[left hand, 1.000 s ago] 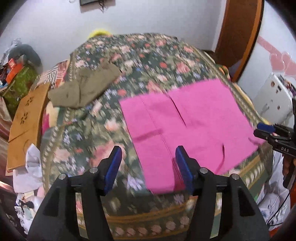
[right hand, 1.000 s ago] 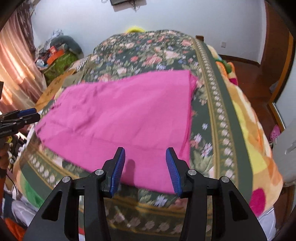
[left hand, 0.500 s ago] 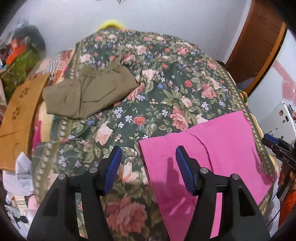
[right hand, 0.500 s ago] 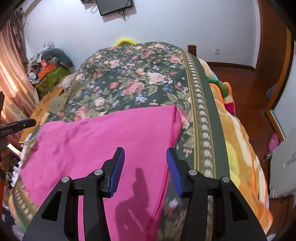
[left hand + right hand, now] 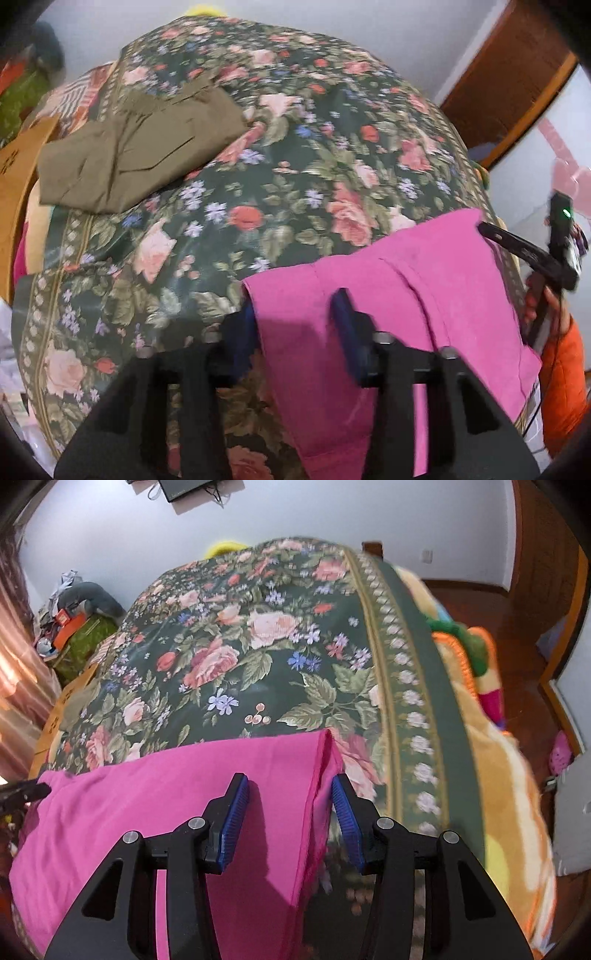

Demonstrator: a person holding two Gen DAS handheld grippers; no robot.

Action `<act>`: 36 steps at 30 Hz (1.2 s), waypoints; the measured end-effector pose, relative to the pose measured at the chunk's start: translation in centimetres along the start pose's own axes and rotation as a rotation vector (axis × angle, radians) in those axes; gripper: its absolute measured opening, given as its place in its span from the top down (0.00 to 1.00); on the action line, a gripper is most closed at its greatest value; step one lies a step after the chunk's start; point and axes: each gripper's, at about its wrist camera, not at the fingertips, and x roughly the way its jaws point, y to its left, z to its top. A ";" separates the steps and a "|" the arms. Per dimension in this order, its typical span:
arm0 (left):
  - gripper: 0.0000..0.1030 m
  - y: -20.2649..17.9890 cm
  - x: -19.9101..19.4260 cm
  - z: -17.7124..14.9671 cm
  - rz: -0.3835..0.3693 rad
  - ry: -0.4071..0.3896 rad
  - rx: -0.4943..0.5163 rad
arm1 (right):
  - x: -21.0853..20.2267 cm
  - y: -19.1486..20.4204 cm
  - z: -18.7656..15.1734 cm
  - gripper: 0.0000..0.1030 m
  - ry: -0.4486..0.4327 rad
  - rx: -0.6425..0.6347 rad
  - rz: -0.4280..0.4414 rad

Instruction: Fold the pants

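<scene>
Through the left wrist view I see my left gripper (image 5: pixel 295 325) low over the near edge of the bed, its jaws spread wide and holding nothing, with the left corner of the pink pants (image 5: pixel 399 306) lying between the two blue pads (image 5: pixel 347 332). The pants lie flat on the floral bedspread (image 5: pixel 295 155) at its near right side, their lower edge draping over the edge of the bed. Farther back on the left of the bedspread sits a folded olive-brown garment (image 5: pixel 136 147), well apart from the pink one. At the far right corner of the pants I can make out my right gripper (image 5: pixel 524 254), its dark fingers reaching to the fabric; from here I cannot tell how they stand. A brown wooden door (image 5: pixel 509 74) shows beyond the bed at the upper right. Through the right wrist view my right gripper (image 5: pixel 290 808) has its jaws open and empty, and the right-hand folded edge of the pink pants (image 5: pixel 155 801) runs down between the blue pads (image 5: pixel 232 819). The fabric stretches leftward across the near part of the floral bedspread (image 5: pixel 280 657). An orange and yellow blanket (image 5: pixel 491 775) hangs down the right side of the bed.
</scene>
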 end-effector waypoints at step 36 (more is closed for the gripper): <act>0.67 -6.4 1.1 1.6 0.101 0.066 0.170 | 0.5 15.5 0.4 0.58 0.135 -0.360 0.140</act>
